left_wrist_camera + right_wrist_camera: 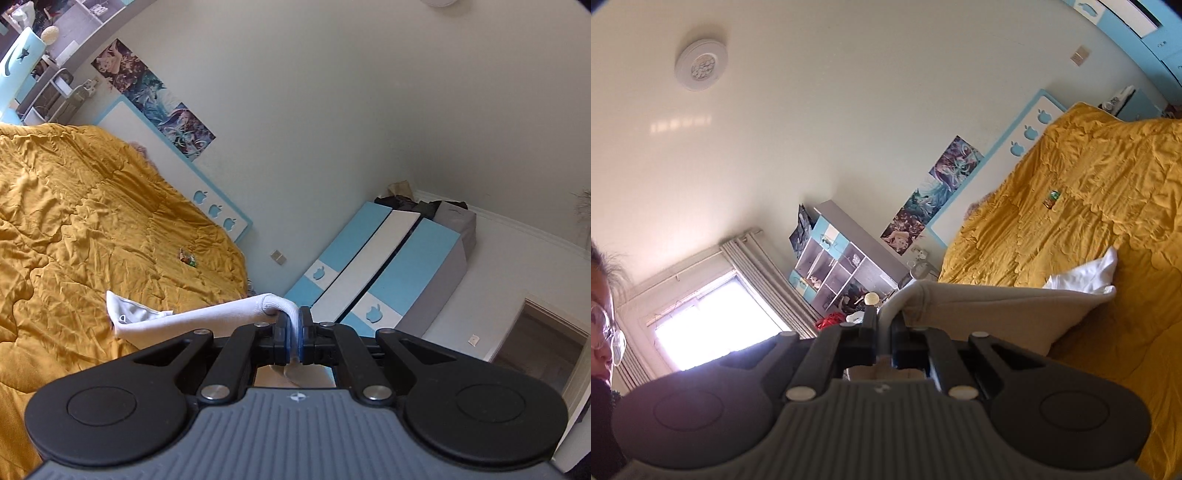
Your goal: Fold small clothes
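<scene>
The left gripper point(294, 325) is clamped on one end of a white garment point(207, 317), which stretches away to the left above the yellow quilt point(92, 206). The right gripper point(884, 325) is likewise pinched shut on the cloth point(979, 306), whose far end droops toward the quilt point(1089, 184). What sort of garment it is cannot be told. Both grippers point roughly level, so the cloth hangs in the air between them. To fold well, the person should probably keep it taut, lower it flat onto the quilt, then bring one end over the other. A small wrapper point(187, 257) lies on the quilt further off; nothing else obstructs.
</scene>
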`<state>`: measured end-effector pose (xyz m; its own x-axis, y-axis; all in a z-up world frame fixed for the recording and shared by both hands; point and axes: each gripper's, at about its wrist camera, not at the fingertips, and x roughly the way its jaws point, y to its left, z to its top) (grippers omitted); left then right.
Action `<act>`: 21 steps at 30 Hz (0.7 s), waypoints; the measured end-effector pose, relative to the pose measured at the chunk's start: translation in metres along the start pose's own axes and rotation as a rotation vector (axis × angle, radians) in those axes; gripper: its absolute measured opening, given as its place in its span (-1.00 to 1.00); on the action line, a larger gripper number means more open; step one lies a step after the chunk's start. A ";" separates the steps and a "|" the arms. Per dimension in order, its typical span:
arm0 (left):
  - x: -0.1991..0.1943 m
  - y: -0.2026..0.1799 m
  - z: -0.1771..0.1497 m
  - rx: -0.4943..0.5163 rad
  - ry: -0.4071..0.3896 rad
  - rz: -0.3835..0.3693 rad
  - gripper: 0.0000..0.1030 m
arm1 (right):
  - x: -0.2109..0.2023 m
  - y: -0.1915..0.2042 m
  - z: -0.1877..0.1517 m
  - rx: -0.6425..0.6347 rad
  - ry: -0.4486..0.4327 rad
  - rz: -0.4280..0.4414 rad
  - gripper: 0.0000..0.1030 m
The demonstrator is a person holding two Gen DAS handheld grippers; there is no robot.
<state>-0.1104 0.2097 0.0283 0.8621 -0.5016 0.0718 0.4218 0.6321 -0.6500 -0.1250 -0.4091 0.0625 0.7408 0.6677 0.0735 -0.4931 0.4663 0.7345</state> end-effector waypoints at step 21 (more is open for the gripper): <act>0.033 0.028 0.021 -0.114 -0.033 0.061 -0.93 | 0.001 -0.043 0.010 0.002 -0.113 -0.029 -0.97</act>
<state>-0.0639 0.2234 0.0286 0.8948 -0.4433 0.0533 0.3354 0.5886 -0.7356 -0.0987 -0.4337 0.0378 0.8016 0.5841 0.1276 -0.4698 0.4834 0.7387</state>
